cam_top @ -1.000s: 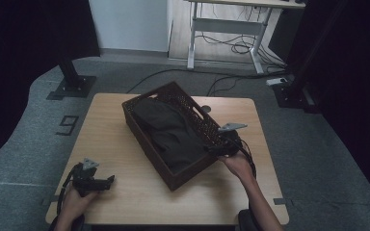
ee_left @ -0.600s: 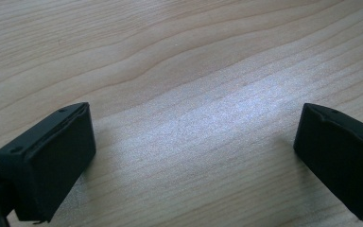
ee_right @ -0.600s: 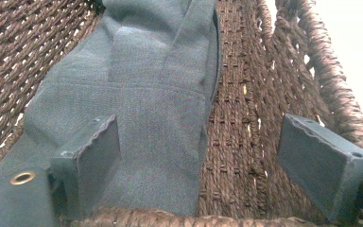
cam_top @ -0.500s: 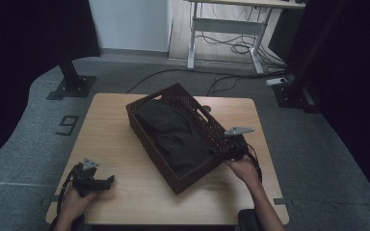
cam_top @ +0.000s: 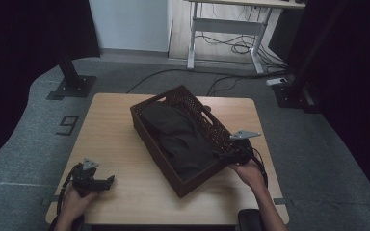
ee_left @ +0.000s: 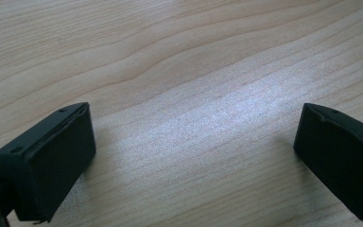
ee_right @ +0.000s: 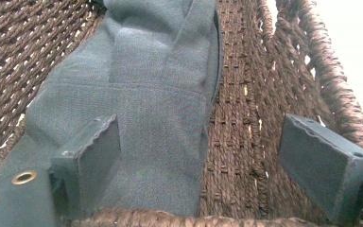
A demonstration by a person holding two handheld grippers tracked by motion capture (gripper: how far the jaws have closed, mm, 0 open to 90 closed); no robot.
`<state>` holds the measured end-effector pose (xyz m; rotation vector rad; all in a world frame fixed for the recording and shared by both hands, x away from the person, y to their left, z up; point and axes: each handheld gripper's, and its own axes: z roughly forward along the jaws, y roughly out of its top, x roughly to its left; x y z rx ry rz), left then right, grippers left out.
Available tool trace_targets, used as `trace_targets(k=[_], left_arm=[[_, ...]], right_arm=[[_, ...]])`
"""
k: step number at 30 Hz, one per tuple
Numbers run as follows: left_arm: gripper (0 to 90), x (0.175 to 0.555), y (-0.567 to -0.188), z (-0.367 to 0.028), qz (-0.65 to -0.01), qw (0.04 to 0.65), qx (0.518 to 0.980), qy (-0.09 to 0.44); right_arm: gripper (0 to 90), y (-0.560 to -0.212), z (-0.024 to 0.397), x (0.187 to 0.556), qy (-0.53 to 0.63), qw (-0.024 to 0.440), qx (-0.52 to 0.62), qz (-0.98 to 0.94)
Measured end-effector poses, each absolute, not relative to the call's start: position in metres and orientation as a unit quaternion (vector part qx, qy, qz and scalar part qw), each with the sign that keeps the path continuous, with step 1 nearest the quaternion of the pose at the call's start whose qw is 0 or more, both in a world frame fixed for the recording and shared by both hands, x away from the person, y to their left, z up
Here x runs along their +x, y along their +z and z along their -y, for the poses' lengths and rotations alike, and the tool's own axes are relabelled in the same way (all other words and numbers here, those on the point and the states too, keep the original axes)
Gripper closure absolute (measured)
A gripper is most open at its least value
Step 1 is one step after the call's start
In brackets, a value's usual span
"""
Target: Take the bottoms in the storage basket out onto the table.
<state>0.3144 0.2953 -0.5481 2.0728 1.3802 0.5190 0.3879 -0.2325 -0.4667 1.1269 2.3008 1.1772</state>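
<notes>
High view: you are standing the dark woven basket [cam_top: 207, 122] slantwise on the wooden table [cam_top: 111, 130], a little right of the middle, with one short end toward you. A dark folded garment [cam_top: 183, 139] is lying inside it and covering most of the floor.

You are holding the right gripper [cam_top: 232, 155] at the basket's near right corner, up against the rim; your right hand [cam_top: 248, 173] is sitting just behind it, and the grey plate is showing above.

Right gripper view: the right gripper [ee_right: 199, 156] is looking over the rim into the basket [ee_right: 260, 94]. Its jaws are standing wide apart. The left jaw is lying over the garment [ee_right: 137, 94], the right jaw over bare weave by the side wall. Nothing is being pinched between them. A brass eyelet [ee_right: 24, 178] is showing at the cloth's lower left edge.

Left gripper view: you are resting the left gripper [ee_left: 194, 156] low over bare table [ee_left: 179, 56], jaws spread wide and holding nothing.

High view again: the left gripper [cam_top: 92, 179] is sitting at the near left corner, well apart from the basket.
</notes>
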Motion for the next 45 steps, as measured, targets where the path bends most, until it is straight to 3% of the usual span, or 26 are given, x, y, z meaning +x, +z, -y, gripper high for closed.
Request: trace_targets(k=[45], left_arm=[[0.0,0.314,-0.548,-0.295,-0.518,0.294,0.779,0.195]], right_arm=[[14.2,-0.469,0.272,0.333,0.419,0.181,0.42,-0.785]])
